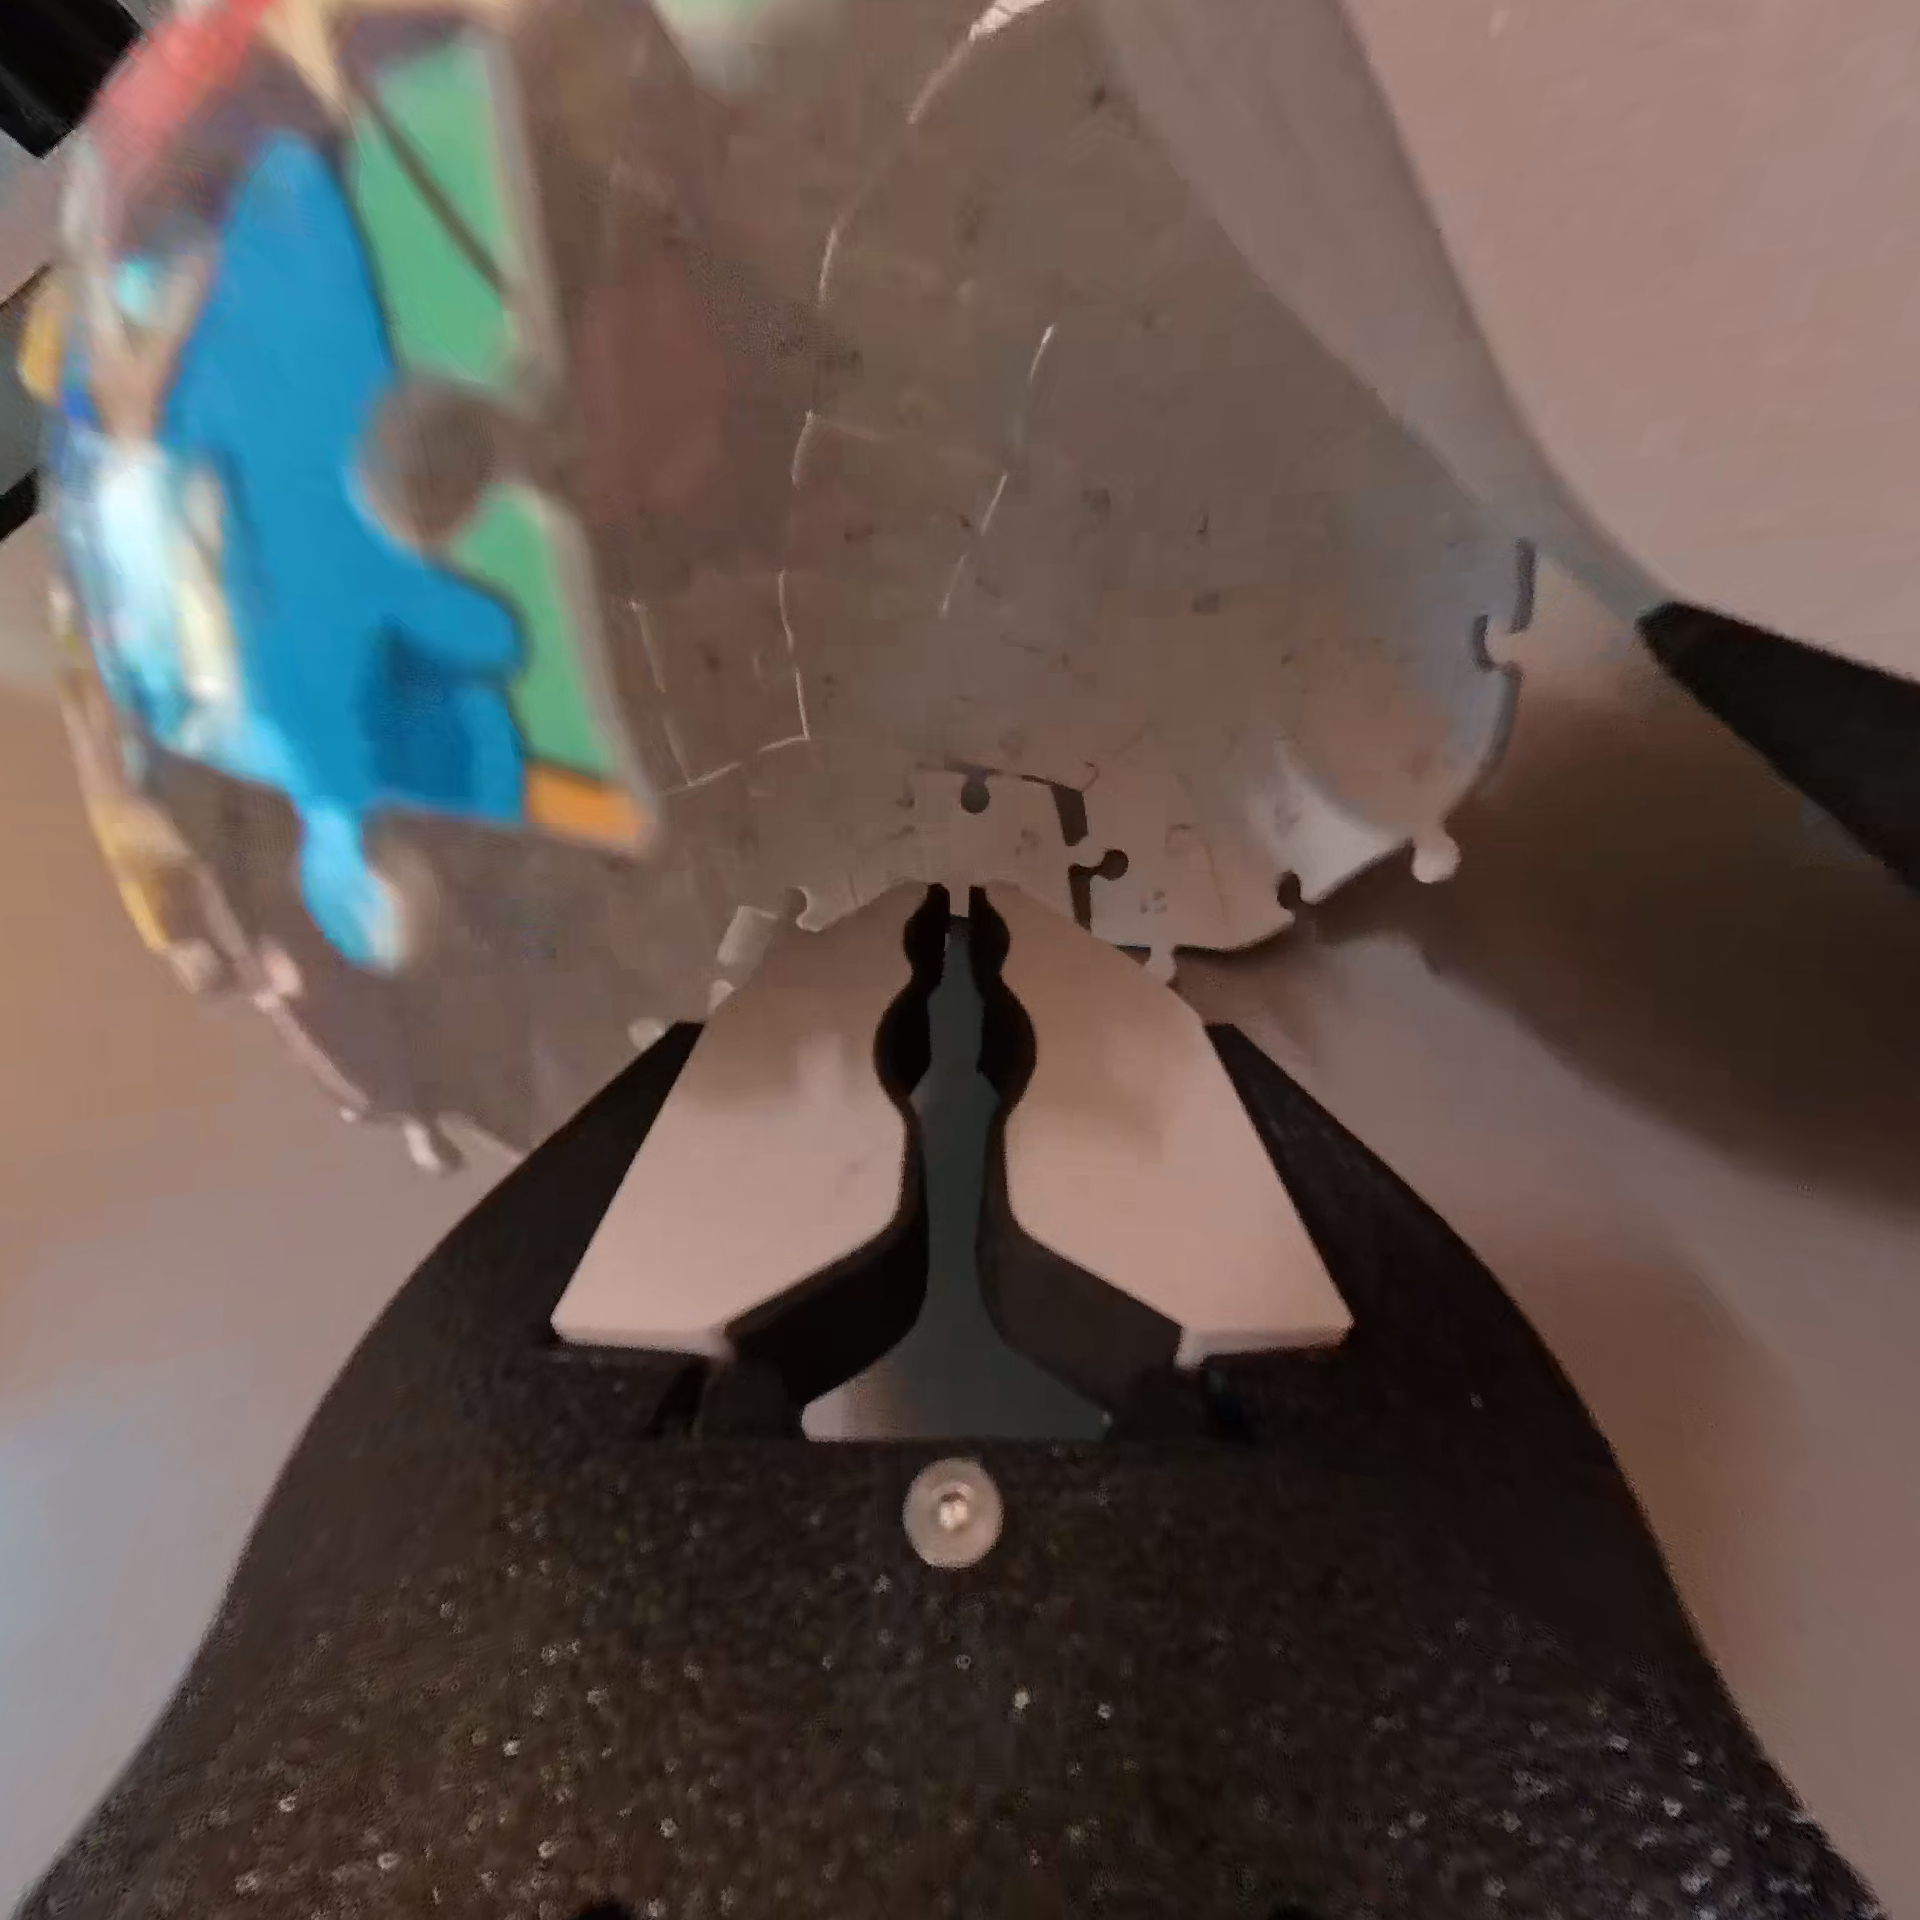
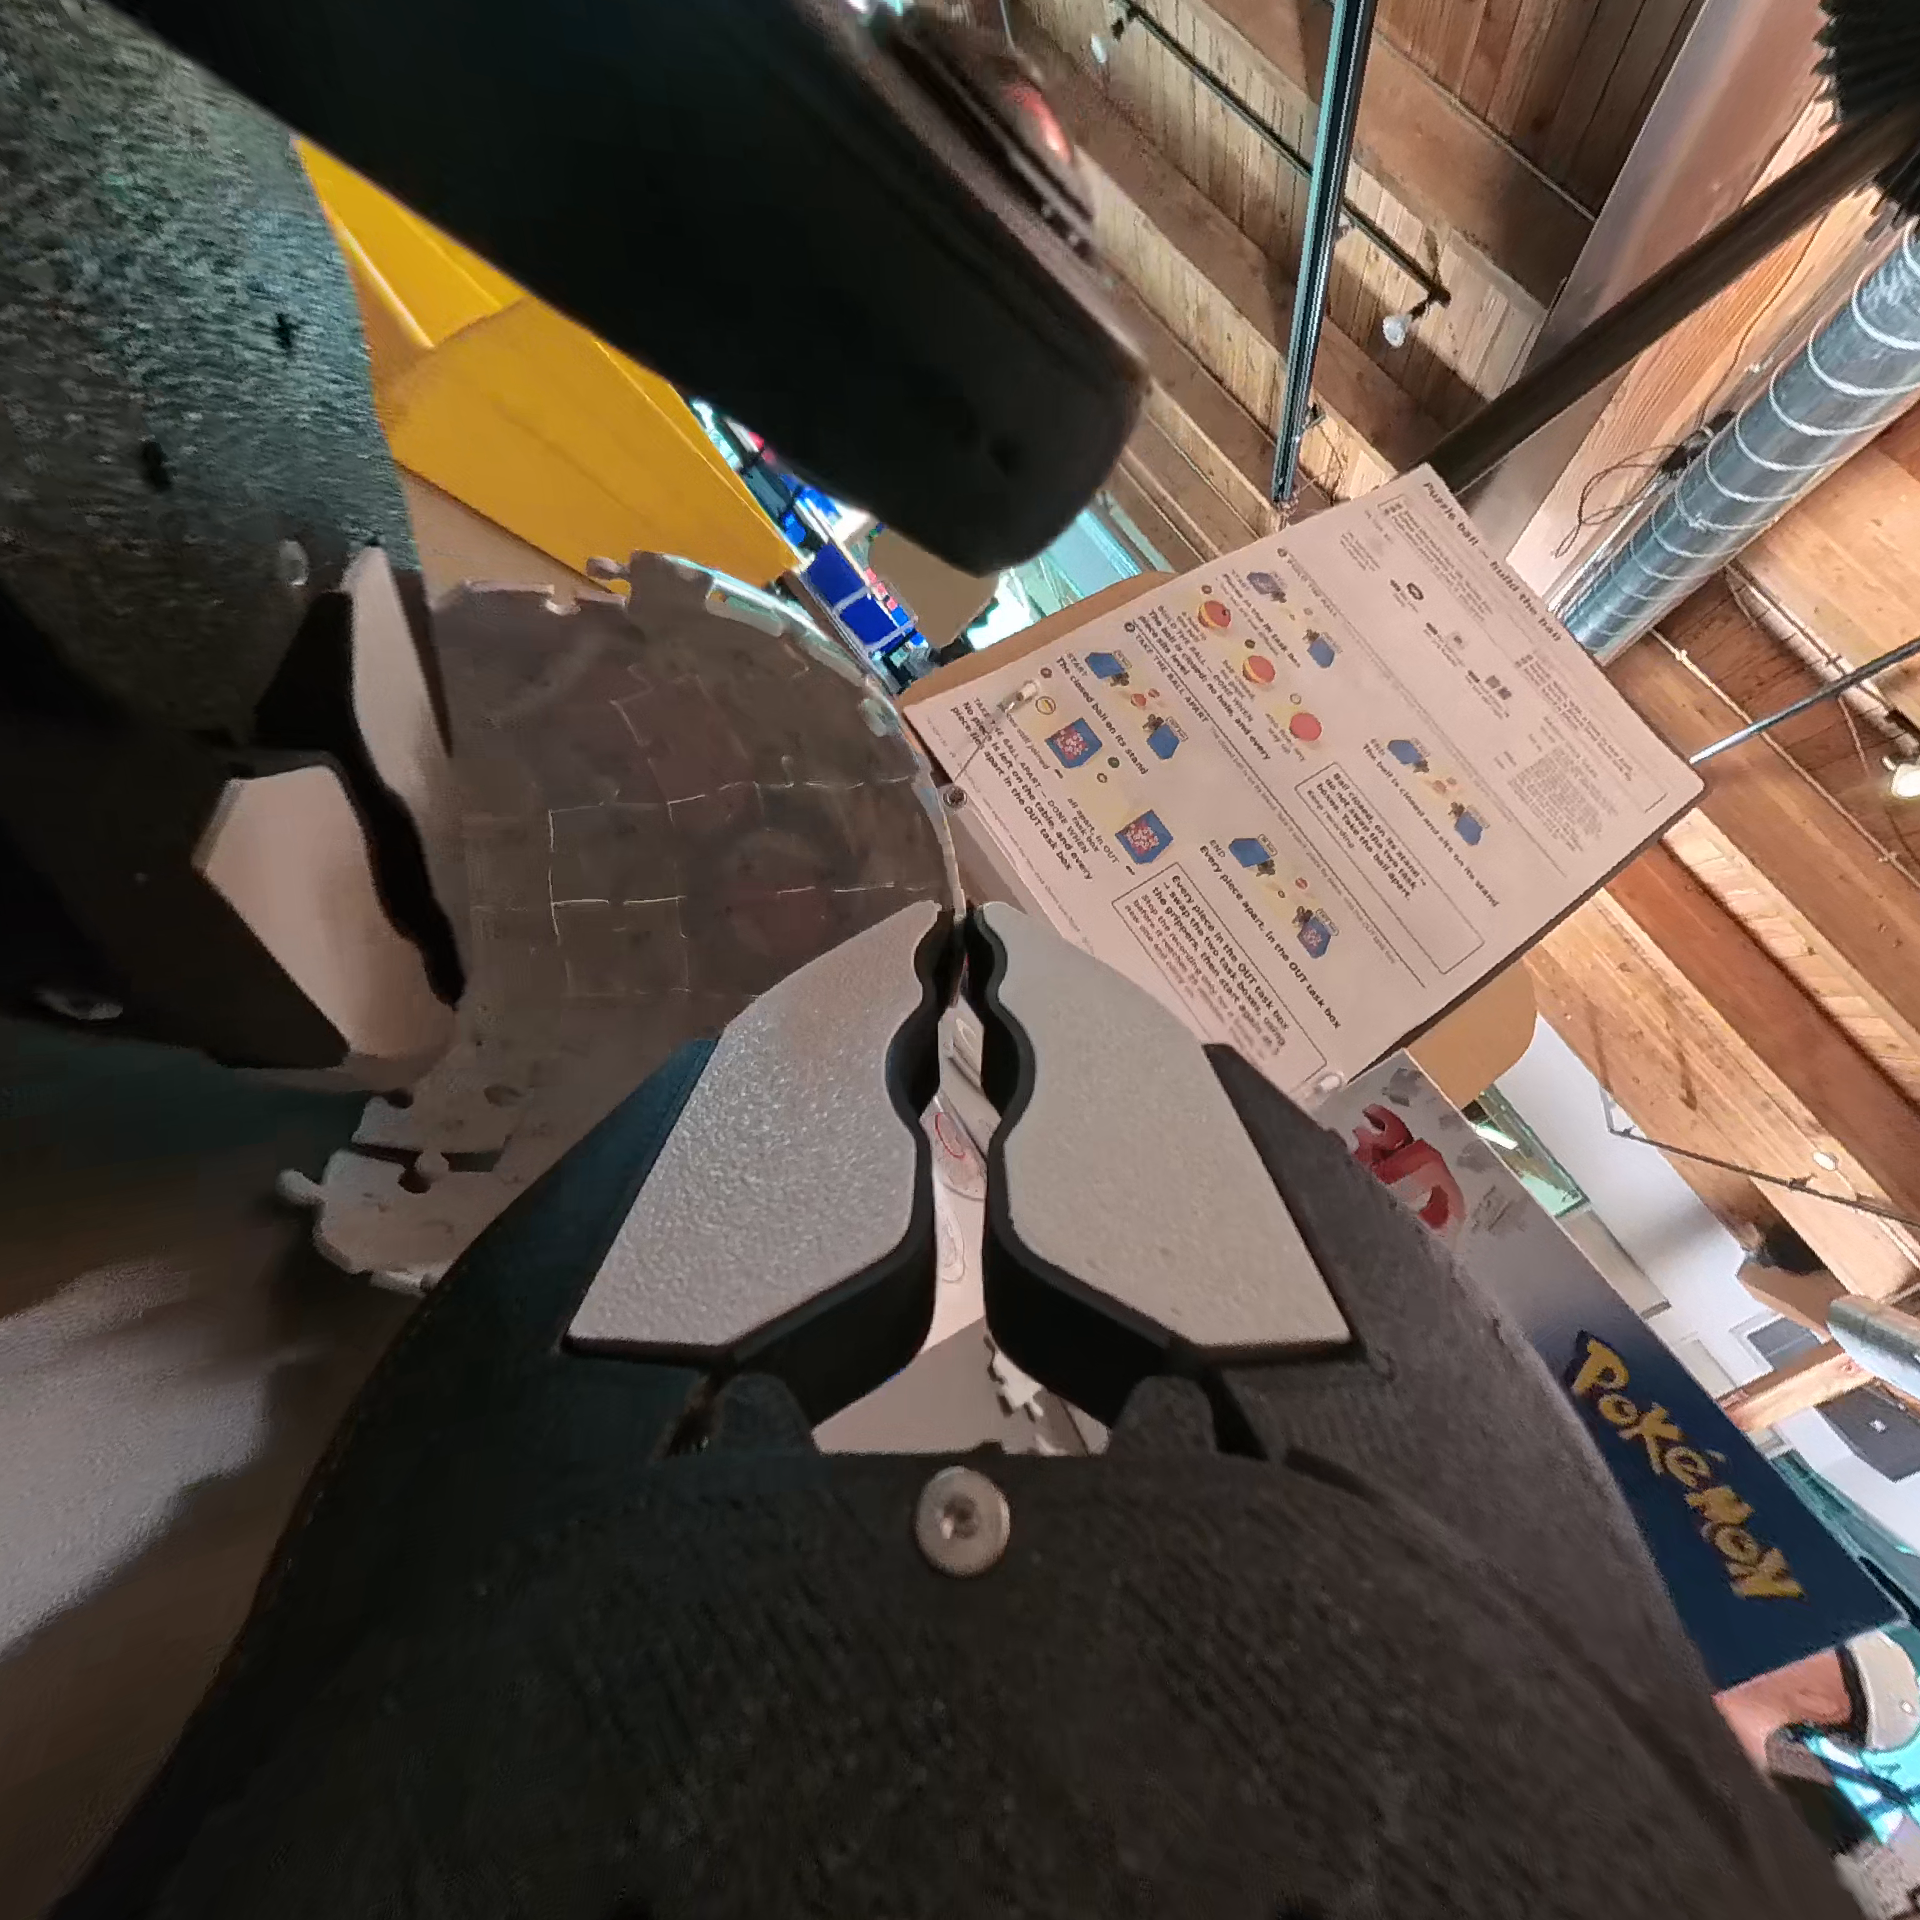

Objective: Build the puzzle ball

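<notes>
A white instruction sheet printed with small coloured diagrams fills the centre right of the right wrist view, tilted and mounted on a board. To its left, at upper left of the frame, stands a yellow bin. At lower right lies a dark blue box with yellow lettering. Above, wooden ceiling boards run across the upper right, crossed by a ribbed silver duct and a thin black rail. In the left wrist view, a plain beige worktop fills the upper right, blurred.
</notes>
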Demonstrator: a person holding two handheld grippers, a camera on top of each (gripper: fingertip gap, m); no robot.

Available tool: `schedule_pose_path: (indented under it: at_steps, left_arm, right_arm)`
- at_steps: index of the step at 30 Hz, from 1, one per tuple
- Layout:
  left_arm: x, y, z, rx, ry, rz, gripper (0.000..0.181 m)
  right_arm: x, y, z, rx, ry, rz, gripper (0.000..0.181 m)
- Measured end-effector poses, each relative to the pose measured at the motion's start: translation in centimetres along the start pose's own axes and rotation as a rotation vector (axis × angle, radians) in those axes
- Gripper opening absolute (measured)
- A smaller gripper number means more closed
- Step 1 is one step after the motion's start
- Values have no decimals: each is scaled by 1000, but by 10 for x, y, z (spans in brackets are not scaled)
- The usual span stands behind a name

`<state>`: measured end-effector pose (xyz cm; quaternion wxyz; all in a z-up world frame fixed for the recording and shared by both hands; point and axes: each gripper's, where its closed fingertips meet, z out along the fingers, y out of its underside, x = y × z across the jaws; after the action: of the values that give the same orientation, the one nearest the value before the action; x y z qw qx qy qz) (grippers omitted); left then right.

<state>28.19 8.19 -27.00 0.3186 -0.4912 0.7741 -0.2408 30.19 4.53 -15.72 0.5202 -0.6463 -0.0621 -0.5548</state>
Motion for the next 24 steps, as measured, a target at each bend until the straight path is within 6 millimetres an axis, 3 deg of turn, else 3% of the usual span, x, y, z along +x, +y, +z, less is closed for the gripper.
schedule_pose_path:
  at_steps: [19, 24]
  left_arm:
    - [-6, -9, 14, -111, -36, 99, 3]
    - [-6, -13, 18, -119, -51, 143, 0]
  right_arm:
    - [5, 22, 5, -50, -8, 154, 2]
    - [4, 17, 4, -31, -12, 128, 2]
